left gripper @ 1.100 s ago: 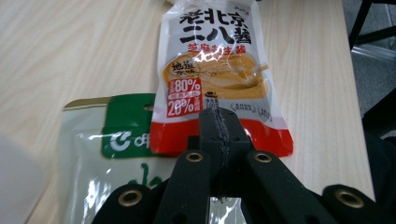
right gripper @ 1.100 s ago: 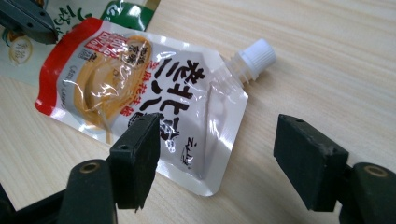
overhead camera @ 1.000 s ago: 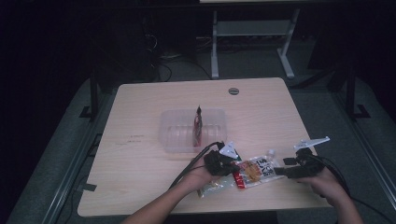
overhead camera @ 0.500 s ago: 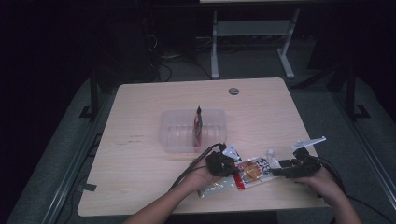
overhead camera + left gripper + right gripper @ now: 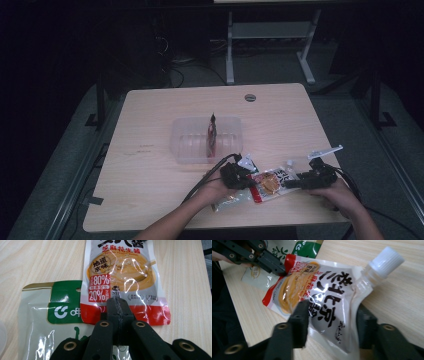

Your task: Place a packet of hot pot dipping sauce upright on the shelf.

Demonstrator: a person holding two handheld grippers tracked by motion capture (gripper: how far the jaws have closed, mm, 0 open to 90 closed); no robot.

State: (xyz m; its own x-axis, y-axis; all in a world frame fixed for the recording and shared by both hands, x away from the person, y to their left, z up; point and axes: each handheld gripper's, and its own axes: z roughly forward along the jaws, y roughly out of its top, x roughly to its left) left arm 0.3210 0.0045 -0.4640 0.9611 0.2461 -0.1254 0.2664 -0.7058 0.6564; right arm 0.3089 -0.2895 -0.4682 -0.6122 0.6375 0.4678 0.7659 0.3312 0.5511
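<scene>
Sauce pouch (image 5: 270, 182): sat as in the earlier frame, near the worktop's (image 5: 160, 115) front edge. Glossy, orange picture, red bottom band, white cap. Left gripper (image 5: 238, 176) fingers clenched on the red band; right gripper (image 5: 295, 183) fingers spread around the cap end. Green packet (image 5: 50, 322) beneath; clear tray (image 5: 190, 145) behind the pouch.
</scene>
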